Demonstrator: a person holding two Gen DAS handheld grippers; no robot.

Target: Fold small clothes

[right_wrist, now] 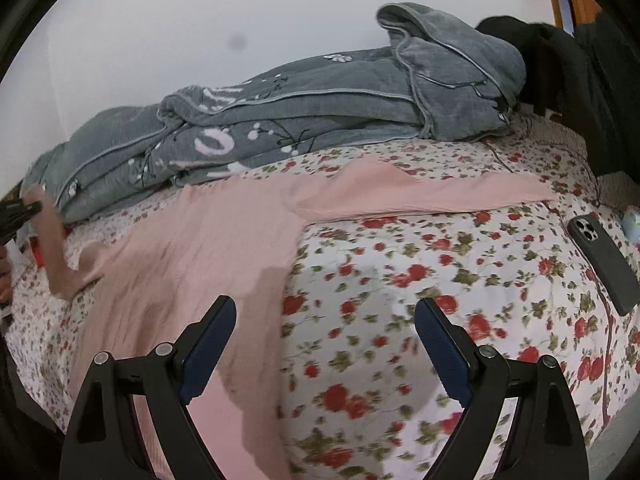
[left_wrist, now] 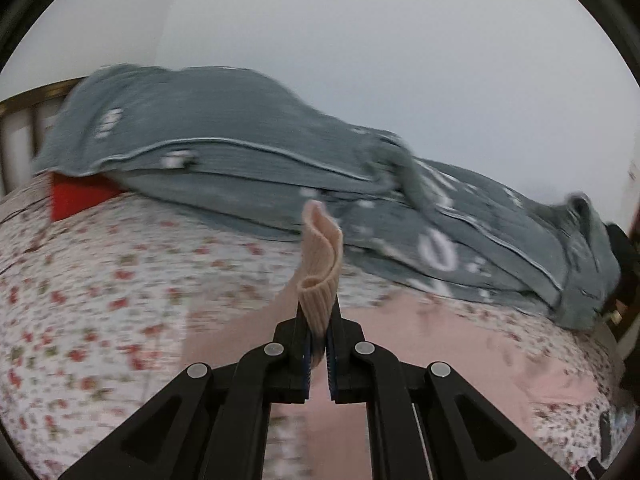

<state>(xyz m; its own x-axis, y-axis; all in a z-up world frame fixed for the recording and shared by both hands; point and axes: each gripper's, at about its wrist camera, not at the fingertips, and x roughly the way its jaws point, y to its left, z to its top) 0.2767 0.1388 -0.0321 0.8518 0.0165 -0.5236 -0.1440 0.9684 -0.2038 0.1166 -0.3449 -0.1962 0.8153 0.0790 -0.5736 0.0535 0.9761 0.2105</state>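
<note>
A pink long-sleeved top [right_wrist: 208, 248] lies spread on the floral bed sheet [right_wrist: 420, 280]; one sleeve [right_wrist: 432, 196] stretches out to the right. My left gripper [left_wrist: 319, 312] is shut on the ribbed cuff [left_wrist: 320, 256] of the other sleeve and holds it lifted above the bed; the top's body [left_wrist: 460, 356] lies below it. In the right wrist view that gripper [right_wrist: 36, 208] shows at the far left with the sleeve [right_wrist: 56, 256] hanging from it. My right gripper [right_wrist: 326, 320] is open and empty, above the top's right edge and the sheet.
A grey quilt [right_wrist: 300, 108] lies bunched along the back of the bed by the wall [left_wrist: 360, 40]. A phone [right_wrist: 604, 260] in a dark case lies at the right. Dark clothing [right_wrist: 580, 76] sits at the back right. A red object [left_wrist: 76, 196] peeks from under the quilt.
</note>
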